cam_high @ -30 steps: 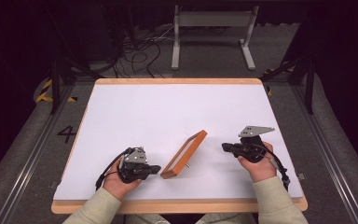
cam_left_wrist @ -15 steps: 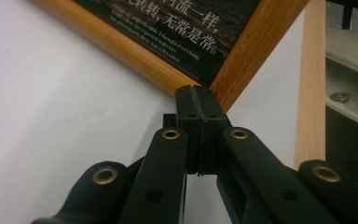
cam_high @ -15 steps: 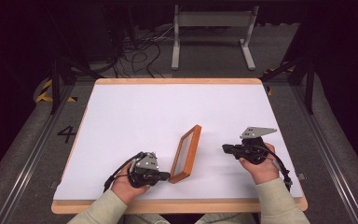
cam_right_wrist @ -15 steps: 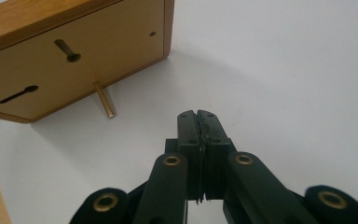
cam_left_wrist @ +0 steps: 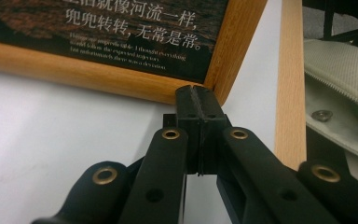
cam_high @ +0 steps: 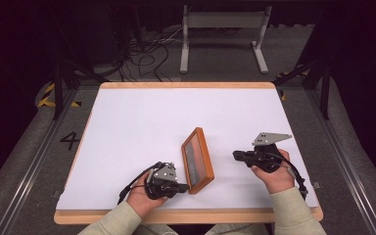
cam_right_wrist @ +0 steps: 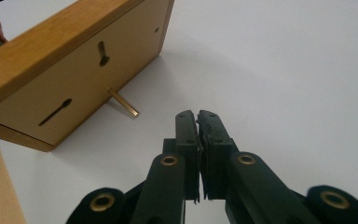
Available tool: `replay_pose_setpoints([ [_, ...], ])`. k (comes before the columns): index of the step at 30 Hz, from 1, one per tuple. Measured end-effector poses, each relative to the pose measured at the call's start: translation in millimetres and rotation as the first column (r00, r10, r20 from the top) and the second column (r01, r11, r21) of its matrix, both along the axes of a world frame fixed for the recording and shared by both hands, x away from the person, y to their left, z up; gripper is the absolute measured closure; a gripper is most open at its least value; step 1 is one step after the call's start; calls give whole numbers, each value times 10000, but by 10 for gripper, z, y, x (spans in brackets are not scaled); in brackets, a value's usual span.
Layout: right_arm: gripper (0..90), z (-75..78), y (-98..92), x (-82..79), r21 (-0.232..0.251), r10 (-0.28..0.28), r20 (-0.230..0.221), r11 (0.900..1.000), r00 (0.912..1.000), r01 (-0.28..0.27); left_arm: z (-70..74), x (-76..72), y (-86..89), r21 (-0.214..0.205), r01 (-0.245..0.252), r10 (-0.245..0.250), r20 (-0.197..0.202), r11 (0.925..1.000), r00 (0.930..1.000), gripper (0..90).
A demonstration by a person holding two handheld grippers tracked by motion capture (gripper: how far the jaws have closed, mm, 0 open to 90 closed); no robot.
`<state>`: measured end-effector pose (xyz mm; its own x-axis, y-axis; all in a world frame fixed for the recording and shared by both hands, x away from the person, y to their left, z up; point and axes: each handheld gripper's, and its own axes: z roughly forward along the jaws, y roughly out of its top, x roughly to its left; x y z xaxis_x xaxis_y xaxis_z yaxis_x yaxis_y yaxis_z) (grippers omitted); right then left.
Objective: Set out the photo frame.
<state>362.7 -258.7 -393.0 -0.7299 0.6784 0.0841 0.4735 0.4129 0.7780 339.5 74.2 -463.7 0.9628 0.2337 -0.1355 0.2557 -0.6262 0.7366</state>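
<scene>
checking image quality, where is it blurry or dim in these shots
High view: white tabletop evenly lit, surroundings dark. Left gripper view: print on the orange wooden picture frame sharp, near arms of the hand-held gripper soft. Right gripper view: frame back sharp, bottom right corner blurred.

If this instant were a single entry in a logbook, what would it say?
left gripper: shut, tips at corner of wooden-framed picture | frame: propped upright on brass peg | right gripper: shut, apart from frame | white table

Picture frame (cam_left_wrist: 121, 56) cropped, small print blurred

Bright evenly lit table (cam_high: 127, 122), dark surroundings, soft shadows, blurred close foreground
</scene>
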Motion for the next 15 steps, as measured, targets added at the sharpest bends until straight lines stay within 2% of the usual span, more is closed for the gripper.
replay_pose_setpoints([
  [2,871,14,11,-6,20,22,-32,10000,10000,-21,-4,-8,-19,-36,21,-21,-77,10000,10000,900],
  [4,842,61,48,-24,-22,77,47,10000,10000,-77,-1,-6,-51,-13,82,-82,35,10000,10000,900],
  [6,812,109,89,-37,-16,155,-88,9999,9998,-155,1,-7,-50,107,76,-77,111,9999,9999,900],
  [9,673,223,182,-59,130,207,-92,9997,9997,-205,16,1,-6,111,-4,3,122,9999,9999,900],
  [10,633,262,215,-61,202,248,-149,9995,9996,-245,31,6,25,-16,-110,110,121,9999,9999,897],
  [13,489,400,346,-53,789,411,-709,9963,9966,-354,62,23,100,-168,-377,379,144,9991,9992,880],
  [15,389,450,454,-28,796,603,-1187,9955,9911,-511,71,38,156,-283,-586,590,123,9979,9982,868],
])
